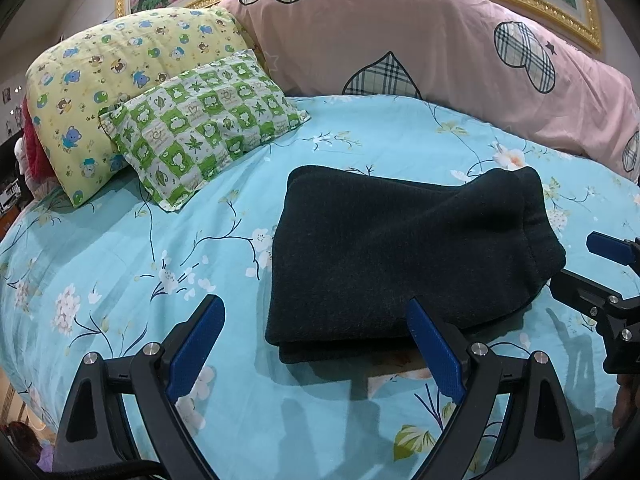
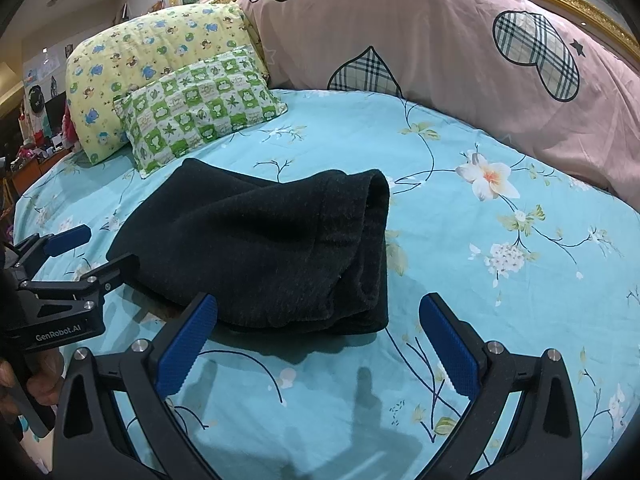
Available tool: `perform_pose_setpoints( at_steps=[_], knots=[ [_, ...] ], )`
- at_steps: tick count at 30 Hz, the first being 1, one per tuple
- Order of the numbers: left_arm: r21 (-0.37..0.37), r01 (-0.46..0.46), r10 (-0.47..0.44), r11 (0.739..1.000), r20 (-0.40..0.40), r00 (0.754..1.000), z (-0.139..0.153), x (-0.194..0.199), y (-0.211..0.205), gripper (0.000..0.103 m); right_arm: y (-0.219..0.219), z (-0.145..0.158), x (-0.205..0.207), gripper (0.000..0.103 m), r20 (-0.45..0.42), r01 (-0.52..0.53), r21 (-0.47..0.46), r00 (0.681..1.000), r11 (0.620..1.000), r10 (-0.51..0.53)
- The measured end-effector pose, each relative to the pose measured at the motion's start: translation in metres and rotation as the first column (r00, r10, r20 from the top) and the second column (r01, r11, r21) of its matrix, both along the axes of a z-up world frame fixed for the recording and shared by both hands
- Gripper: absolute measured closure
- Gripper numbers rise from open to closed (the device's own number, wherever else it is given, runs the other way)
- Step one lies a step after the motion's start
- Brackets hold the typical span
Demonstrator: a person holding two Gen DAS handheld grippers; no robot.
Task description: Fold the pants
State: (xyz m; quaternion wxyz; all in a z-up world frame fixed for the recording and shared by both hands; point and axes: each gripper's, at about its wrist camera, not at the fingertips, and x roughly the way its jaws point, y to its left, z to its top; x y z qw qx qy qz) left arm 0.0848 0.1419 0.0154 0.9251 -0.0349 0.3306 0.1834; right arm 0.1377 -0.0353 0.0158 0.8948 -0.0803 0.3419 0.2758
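The dark, thick pants [image 1: 400, 252] lie folded in a compact stack on the light blue floral bedsheet [image 1: 160, 248]. In the right wrist view the pants [image 2: 272, 248] show rolled layers along their right side. My left gripper [image 1: 314, 302] hovers open just before the stack's near edge, its right blue pad overlapping the fabric in view. The right gripper [image 1: 574, 260] shows at the far right, open beside the stack's right end. In its own view my right gripper [image 2: 319, 300] is open at the near edge, holding nothing. The left gripper [image 2: 110, 245] stands open at the pants' left corner.
A green checked pillow [image 1: 200, 136] leans on a yellow bear-print pillow [image 1: 104, 80] at the back left. A pink duvet [image 1: 420, 40] with plaid hearts runs along the back under a gold picture frame [image 1: 560, 8]. The bed edge drops off at the left [image 1: 12, 248]; a hand [image 2: 44, 376] grips the left tool.
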Motion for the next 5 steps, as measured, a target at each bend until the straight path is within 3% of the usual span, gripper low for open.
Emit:
perform_pose_setpoints(
  at_steps=[5],
  knots=[
    [-0.008,-0.002,0.002,1.0,-0.002,1.0,0.0014,-0.0002,0.0008,0.01,0.0001,0.0004,0.0005,0.002,-0.001,0.001,-0.002,1.0,1.0,-0.001]
  ],
)
